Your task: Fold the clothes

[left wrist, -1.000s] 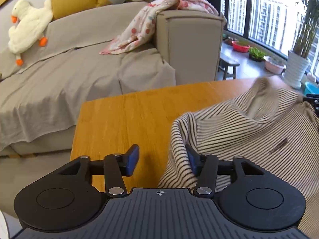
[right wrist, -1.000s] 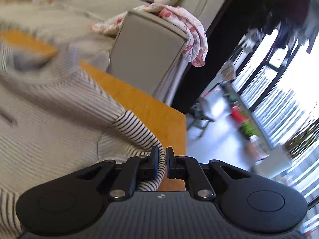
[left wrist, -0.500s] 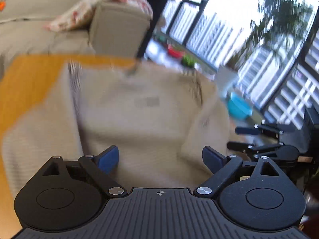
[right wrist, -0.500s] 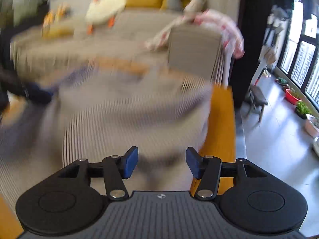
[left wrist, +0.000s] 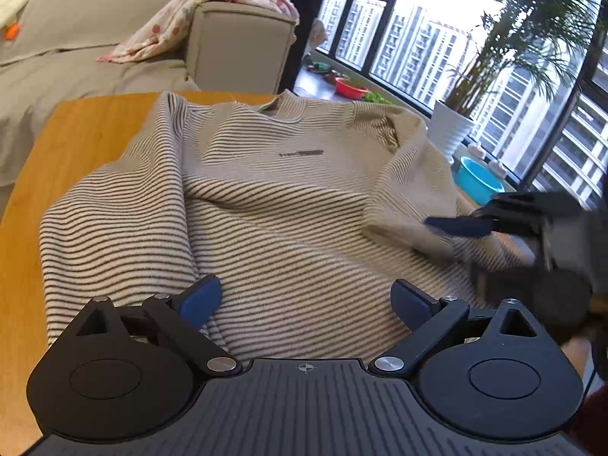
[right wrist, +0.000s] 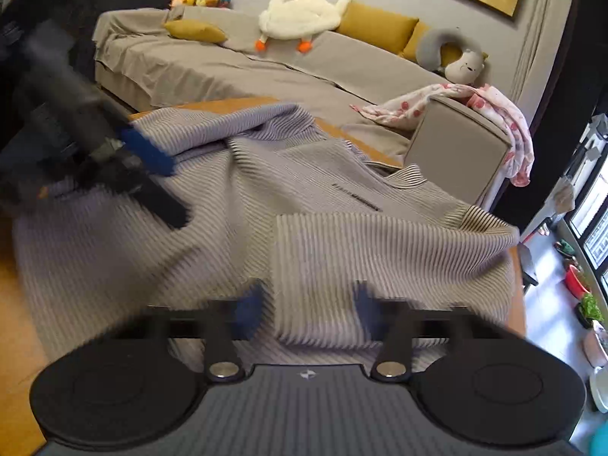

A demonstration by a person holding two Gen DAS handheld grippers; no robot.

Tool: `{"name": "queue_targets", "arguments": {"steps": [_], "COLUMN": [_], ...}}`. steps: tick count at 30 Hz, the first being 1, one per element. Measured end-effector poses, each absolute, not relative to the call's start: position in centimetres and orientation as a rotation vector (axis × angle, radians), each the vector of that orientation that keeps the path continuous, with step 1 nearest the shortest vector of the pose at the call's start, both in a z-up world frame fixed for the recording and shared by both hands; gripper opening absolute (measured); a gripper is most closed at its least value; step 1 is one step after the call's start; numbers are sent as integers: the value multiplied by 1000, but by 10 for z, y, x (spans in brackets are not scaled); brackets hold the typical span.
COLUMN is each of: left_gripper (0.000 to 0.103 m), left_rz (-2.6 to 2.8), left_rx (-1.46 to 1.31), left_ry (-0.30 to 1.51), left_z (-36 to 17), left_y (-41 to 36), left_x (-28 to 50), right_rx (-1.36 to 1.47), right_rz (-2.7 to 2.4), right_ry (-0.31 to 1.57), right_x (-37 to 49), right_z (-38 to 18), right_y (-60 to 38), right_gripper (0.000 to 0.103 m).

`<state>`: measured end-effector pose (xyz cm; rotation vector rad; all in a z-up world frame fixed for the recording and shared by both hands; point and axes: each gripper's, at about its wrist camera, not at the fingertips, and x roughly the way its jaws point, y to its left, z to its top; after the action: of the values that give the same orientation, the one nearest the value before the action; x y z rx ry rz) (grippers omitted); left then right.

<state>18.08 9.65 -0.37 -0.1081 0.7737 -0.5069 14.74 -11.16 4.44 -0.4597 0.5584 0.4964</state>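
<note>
The beige knit sweater with thin dark stripes lies spread over my orange-brown wooden table, filling the middle of the frame, collar toward the far edge. My left gripper hovers over its hem at lower centre, fingers spreading wide, nothing pinched. My right gripper shows blurred fingers apart and closing in above the cloth. Beyond, upper left, a grey-covered sofa; upper right, tall windows.
</note>
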Motion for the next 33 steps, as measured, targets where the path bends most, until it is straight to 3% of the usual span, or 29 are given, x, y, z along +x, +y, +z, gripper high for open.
{"name": "queue_targets", "arguments": {"steps": [3, 8, 14, 30, 33], "left_gripper": [99, 103, 103, 103, 103], "left_rz": [-511, -541, -482, -336, -321], "left_rx": [-143, -304, -325, -394, -405], "left_ry": [779, 803, 704, 696, 697], "left_z": [-1, 13, 34, 36, 35], "left_y": [101, 116, 138, 198, 204], "left_x": [177, 183, 178, 161, 161], "right_rx": [-405, -98, -14, -32, -15], "right_rz": [393, 194, 290, 392, 398], "right_ry": [534, 394, 280, 409, 408], "right_x": [170, 225, 253, 325, 322], "right_z": [72, 177, 244, 192, 190], "right_y": [-135, -212, -184, -51, -49], "right_gripper": [3, 3, 3, 4, 12]}}
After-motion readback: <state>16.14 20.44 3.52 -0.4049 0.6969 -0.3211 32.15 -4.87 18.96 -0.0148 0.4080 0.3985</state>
